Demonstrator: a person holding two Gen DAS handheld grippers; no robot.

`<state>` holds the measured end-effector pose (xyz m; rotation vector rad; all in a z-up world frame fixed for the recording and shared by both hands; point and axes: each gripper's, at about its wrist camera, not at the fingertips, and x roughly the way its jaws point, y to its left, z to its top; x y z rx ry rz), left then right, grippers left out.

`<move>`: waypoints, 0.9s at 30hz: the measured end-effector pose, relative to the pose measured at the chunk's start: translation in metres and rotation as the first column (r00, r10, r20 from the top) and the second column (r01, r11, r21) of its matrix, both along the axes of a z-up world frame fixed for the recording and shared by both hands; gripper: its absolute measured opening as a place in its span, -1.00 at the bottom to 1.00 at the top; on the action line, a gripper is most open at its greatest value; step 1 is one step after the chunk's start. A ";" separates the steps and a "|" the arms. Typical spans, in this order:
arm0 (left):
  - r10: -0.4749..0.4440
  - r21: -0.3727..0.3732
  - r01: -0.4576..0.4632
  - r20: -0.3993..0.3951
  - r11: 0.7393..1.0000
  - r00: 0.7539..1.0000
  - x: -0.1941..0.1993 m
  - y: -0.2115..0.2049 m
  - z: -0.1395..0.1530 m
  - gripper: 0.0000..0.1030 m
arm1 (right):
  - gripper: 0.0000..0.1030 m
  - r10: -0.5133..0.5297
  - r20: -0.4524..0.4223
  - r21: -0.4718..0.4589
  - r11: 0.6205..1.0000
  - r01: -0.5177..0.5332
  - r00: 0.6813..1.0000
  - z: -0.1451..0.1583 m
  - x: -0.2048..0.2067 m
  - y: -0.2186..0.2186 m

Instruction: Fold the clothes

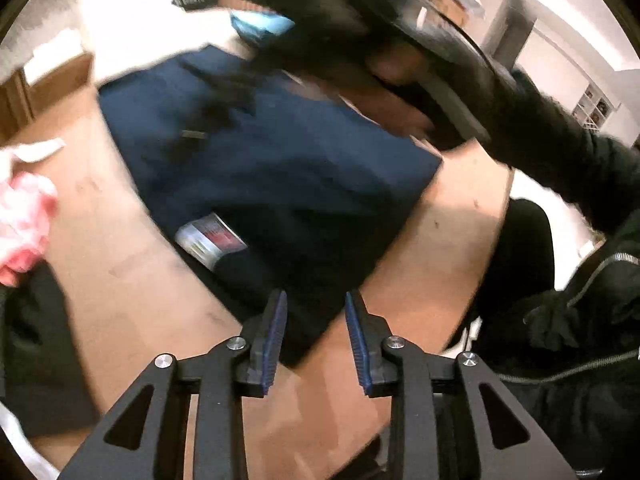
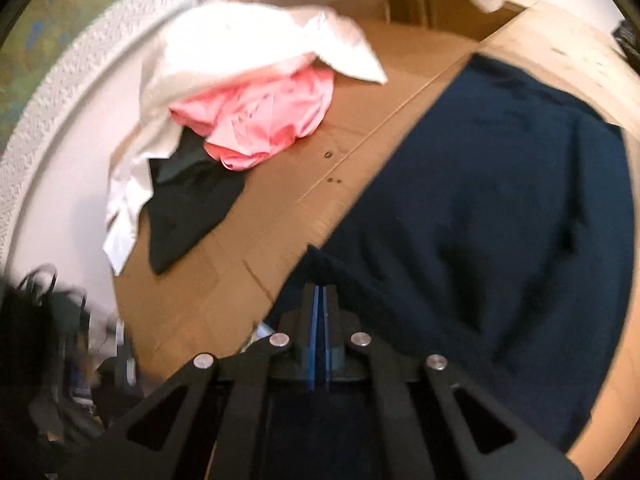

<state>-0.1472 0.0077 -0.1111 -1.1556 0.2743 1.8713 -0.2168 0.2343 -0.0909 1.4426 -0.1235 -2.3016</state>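
My right tool (image 2: 320, 296) is pinching the soft navy shirt (image 2: 500, 208); my left tool (image 1: 316, 316) is hovering wide over the brown counter (image 1: 120, 240).

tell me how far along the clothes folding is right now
Early, by the look of it. Done: no finished fold shows; the navy garment lies spread on the brown table. In hand: the right gripper is shut on its near edge, while the left gripper is open over another edge. Left: the white, pink and black pieces are heaped unfolded.
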 end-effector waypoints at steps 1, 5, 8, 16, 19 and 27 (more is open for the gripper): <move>0.003 -0.002 -0.003 -0.006 1.000 1.000 -0.001 0.000 0.002 -0.34 | -0.96 -0.003 -0.009 0.024 1.000 0.004 1.000 0.001 0.010 0.004; 0.000 -0.078 -0.002 -0.024 0.997 1.000 -0.005 0.006 -0.008 -0.34 | -0.96 -0.024 0.001 0.117 0.993 0.024 1.000 -0.017 0.051 0.026; -0.015 -0.164 0.007 -0.046 0.987 0.999 -0.001 0.009 -0.027 -0.32 | -0.96 -0.043 0.033 0.157 0.987 0.038 0.999 -0.033 0.073 0.044; 0.076 -0.122 -0.087 -0.094 0.989 0.993 -0.012 0.002 -0.002 -0.29 | -0.97 -0.167 -0.107 0.166 0.969 0.183 0.980 -0.014 0.088 0.093; 0.068 -0.098 -0.079 -0.113 0.992 0.991 -0.035 0.024 -0.005 -0.29 | -0.94 -0.260 -0.107 0.148 0.950 0.274 0.960 -0.025 0.077 0.122; 0.122 -0.151 -0.136 -0.098 0.979 0.988 -0.074 0.023 -0.028 -0.24 | -0.91 -0.394 -0.099 0.094 0.911 0.402 0.914 -0.020 0.100 0.176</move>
